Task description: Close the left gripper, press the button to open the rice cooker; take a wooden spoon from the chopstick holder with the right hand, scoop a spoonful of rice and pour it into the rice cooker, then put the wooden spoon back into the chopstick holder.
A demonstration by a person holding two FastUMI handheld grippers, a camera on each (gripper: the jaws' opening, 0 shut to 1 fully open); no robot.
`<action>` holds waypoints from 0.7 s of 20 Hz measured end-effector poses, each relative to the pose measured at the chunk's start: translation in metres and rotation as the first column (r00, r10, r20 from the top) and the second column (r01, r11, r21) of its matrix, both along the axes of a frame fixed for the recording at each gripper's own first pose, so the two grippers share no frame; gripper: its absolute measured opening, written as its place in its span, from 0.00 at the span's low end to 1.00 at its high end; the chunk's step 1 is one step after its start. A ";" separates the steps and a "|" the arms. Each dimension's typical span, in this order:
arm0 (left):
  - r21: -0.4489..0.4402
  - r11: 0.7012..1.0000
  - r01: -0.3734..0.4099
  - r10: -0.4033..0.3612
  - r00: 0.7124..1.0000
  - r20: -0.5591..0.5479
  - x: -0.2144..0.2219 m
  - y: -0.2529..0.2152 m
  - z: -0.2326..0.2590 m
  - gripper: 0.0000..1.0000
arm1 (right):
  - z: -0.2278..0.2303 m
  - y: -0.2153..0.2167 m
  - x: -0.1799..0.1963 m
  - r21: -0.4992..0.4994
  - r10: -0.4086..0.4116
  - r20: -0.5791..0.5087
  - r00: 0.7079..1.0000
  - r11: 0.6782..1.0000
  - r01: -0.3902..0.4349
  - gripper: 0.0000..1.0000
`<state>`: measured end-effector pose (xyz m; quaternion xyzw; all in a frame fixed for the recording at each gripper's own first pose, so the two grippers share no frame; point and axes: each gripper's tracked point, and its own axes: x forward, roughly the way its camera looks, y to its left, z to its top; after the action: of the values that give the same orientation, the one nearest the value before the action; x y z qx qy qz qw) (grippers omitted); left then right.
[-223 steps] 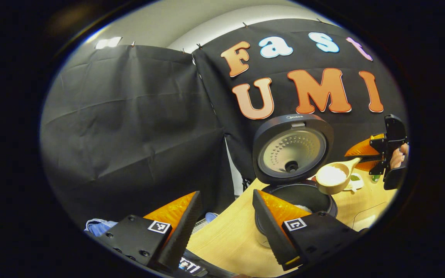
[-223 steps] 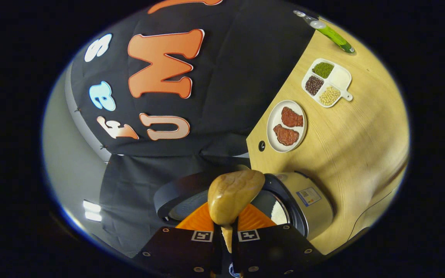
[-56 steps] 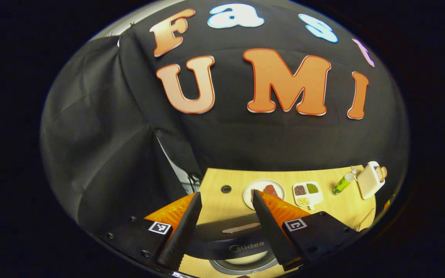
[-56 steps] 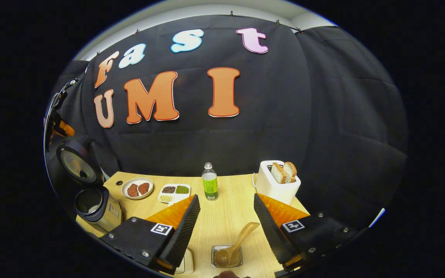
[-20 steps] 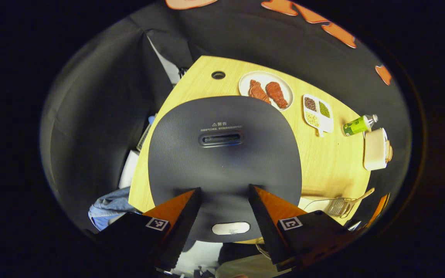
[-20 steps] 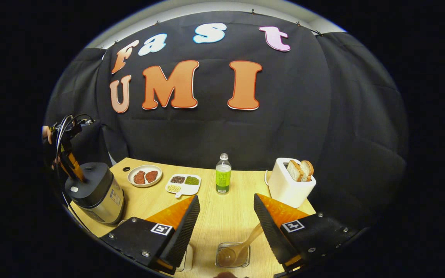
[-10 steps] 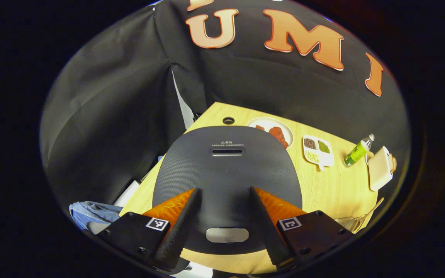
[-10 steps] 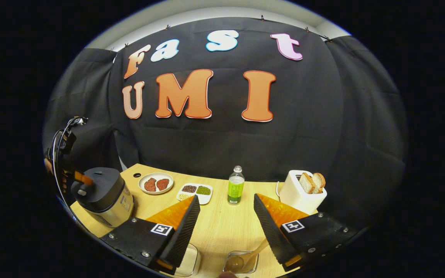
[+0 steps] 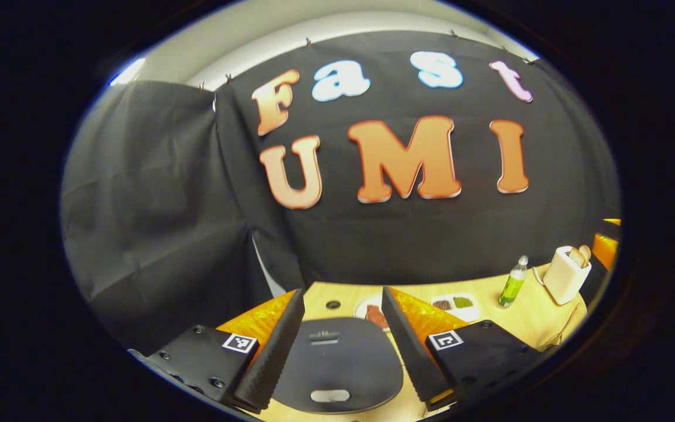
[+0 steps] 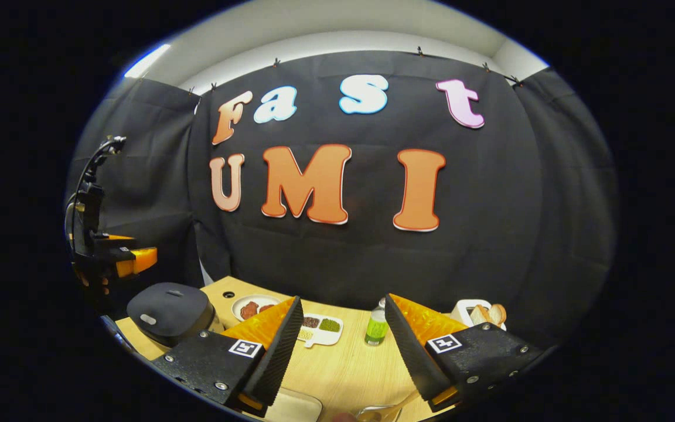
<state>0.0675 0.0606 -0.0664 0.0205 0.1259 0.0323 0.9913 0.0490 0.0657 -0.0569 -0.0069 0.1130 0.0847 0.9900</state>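
both grippers gaping, cooker lid down

left gripper (image 9: 337,346) fingers spread apart, gripping nothing, above the closed rice cooker (image 9: 337,363) at the tabletop's (image 10: 337,363) left end. right gripper (image 10: 340,351) likewise parted; below it the wooden spoon (image 10: 399,401) is cut off, hard to make out.

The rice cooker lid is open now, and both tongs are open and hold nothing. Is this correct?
Not quite: the rice cooker lid is shut, as the left gripper view shows from above and the right gripper view shows from the side. The rest stands: the left tongs and the right tongs are open and hold nothing.
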 end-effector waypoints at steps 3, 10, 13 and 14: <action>-0.025 0.999 0.034 -0.031 0.992 0.123 -0.005 -0.009 0.050 0.95 | 0.032 0.000 0.002 0.003 0.012 0.107 0.994 1.000 -0.012 0.87; -0.073 0.995 0.072 -0.052 0.967 0.249 -0.026 -0.019 0.081 0.98 | 0.073 0.004 -0.013 0.034 0.036 0.218 0.975 0.998 -0.045 0.87; -0.077 0.992 0.104 -0.081 0.962 0.262 -0.035 -0.030 0.088 0.98 | 0.076 0.006 -0.022 0.040 0.039 0.232 0.972 0.998 -0.050 0.87; -0.075 0.990 0.121 -0.097 0.959 0.266 -0.037 -0.035 0.089 0.98 | 0.075 0.008 -0.024 0.039 0.045 0.240 0.970 0.998 -0.056 0.87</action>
<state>0.0308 0.0257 0.0226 -0.0220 -0.0062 -0.0258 0.9994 0.0251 0.0733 0.0176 0.0024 -0.0094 0.1110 0.9938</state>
